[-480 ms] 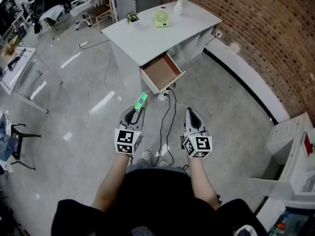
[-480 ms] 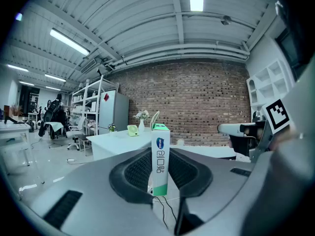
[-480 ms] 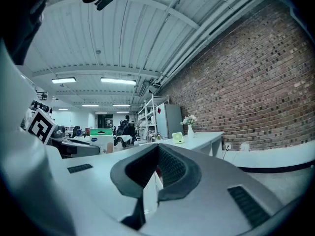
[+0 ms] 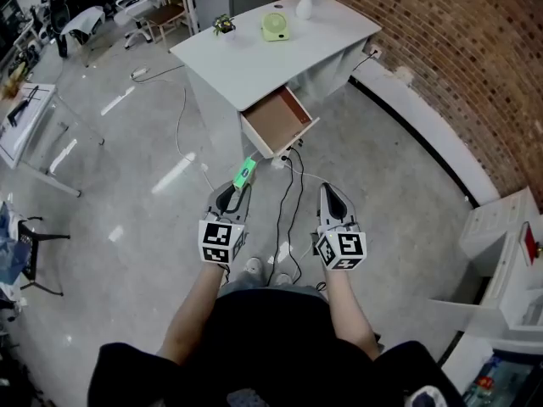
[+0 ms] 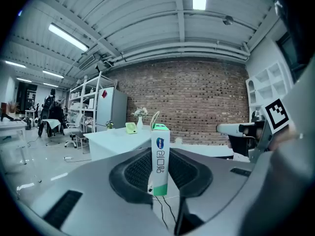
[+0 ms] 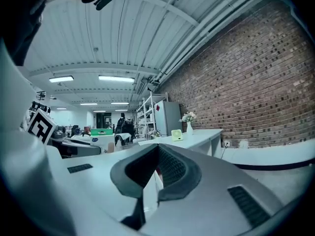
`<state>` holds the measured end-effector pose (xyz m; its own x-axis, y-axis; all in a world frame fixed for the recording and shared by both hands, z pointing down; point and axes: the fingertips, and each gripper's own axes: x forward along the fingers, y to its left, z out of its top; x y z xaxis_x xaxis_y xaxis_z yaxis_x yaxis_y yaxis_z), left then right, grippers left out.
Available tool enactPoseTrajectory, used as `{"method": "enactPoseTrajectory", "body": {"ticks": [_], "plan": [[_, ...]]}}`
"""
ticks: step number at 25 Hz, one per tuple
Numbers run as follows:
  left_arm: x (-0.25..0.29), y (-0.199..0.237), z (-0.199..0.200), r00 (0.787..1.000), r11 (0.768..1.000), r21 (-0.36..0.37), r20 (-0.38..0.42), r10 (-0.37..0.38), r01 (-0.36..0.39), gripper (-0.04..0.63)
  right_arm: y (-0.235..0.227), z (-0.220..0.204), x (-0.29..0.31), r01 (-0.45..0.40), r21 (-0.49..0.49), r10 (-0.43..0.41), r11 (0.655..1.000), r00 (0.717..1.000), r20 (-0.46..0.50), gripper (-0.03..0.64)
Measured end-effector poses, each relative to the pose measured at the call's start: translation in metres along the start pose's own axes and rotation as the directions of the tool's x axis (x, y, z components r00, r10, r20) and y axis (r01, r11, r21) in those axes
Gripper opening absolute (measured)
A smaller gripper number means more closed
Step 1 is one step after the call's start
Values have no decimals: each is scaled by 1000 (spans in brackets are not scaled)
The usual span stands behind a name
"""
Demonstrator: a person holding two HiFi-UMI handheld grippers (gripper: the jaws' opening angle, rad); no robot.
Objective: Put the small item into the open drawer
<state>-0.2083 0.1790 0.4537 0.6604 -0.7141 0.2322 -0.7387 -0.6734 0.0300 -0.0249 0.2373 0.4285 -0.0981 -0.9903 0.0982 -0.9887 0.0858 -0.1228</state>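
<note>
Left gripper (image 4: 234, 193) clamped on small green-white box (image 4: 244, 173), box upright between its pads, sticking out past the tips. Right gripper (image 4: 331, 197) just to the right of the left one, jaws together, nothing in them. Both held out in front of the person, above the floor. Open drawer (image 4: 277, 119) ahead of the left gripper, slightly to its right, well apart from it, inside bare. Drawer hangs from the white desk (image 4: 280, 58); green fan (image 4: 274, 27) and vase (image 4: 305, 5) on its far side. Cables (image 4: 287, 195) on the floor between the grippers.
</note>
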Motion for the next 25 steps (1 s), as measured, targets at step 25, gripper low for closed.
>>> {"method": "enactPoseTrajectory", "body": {"ticks": [25], "plan": [[61, 49, 2, 989, 989, -14, 12, -148, 148, 98, 5, 7, 47, 154, 9, -155, 988, 987, 32, 2]]}}
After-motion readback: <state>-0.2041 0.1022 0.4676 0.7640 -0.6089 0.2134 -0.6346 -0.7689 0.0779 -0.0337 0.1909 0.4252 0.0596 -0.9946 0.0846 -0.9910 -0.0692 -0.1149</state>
